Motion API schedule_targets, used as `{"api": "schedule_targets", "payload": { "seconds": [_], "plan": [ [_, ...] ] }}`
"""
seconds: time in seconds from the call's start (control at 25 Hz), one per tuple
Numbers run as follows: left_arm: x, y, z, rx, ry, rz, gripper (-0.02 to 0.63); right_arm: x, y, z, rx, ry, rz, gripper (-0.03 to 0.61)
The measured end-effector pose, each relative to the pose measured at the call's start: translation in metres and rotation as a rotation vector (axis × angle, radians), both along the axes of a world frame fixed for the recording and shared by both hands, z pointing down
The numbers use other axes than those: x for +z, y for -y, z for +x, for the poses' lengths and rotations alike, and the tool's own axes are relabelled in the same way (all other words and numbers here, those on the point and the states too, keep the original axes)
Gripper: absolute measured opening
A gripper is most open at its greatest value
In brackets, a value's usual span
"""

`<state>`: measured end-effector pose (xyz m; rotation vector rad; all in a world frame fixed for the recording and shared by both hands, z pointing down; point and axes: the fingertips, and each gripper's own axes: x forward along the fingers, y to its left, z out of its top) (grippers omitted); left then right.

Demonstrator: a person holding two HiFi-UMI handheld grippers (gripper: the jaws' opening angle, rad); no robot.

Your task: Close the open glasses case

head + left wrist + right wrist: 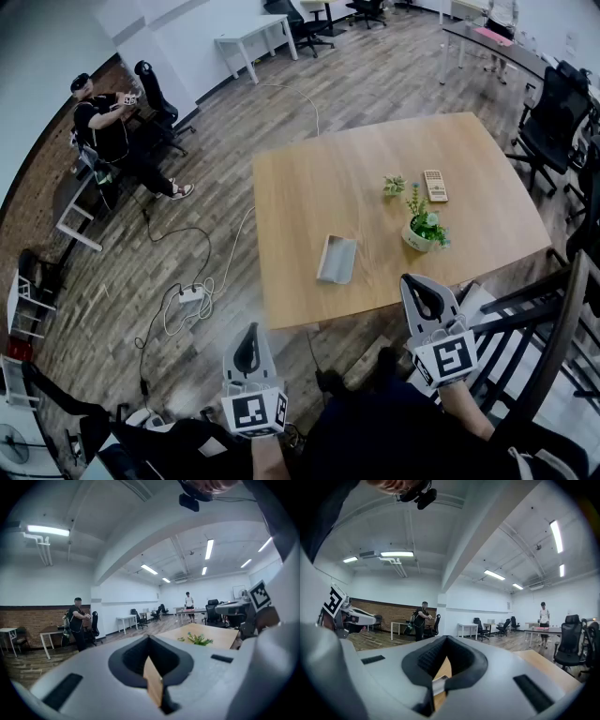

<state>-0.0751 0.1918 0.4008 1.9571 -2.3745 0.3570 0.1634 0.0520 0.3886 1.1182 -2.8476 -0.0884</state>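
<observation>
Left gripper [248, 336] and right gripper [417, 286] sit short of the table [319, 178], both clenched, nothing between the jaws. Open glasses case [337, 259] lies near the table's front edge, left of 1 potted plant [424, 230], well apart from both grippers.

I see a large open office with a wood-plank floor [187, 131], white walls [126, 603] and a brick wall [33, 616] on one side, lit by ceiling strip lights [494, 575]. A square wooden bench [319, 178] stands mid-room, a white desk [253, 37] sits farther off, and black office chairs [548, 122] are at the right. Cables [187, 305] trail across the floor.
</observation>
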Motion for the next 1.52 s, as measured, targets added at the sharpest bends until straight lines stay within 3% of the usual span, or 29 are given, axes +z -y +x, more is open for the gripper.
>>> {"api": "schedule_targets", "payload": {
  "seconds": [0.36, 0.6, 1.2, 1.52],
  "plan": [
    [0.002, 0.004, 0.012, 0.01, 0.022, -0.01, 0.0, -0.001, 0.001, 0.006, -0.013, -0.006, 0.026, 0.015],
    [0.0, 0.014, 0.016, 0.006, 0.01, -0.009, 0.0, 0.005, 0.009, 0.003, -0.069, 0.017, -0.036, 0.015],
    [0.005, 0.075, 0.058, 0.009, 0.054, -0.042, 0.0, 0.023, 0.042, 0.035, -0.14, 0.102, -0.052, 0.015],
    [0.021, 0.112, 0.038, 0.044, 0.037, -0.041, 0.0, 0.035, 0.067, 0.016, -0.087, 0.126, -0.072, 0.015]
  ]
}}
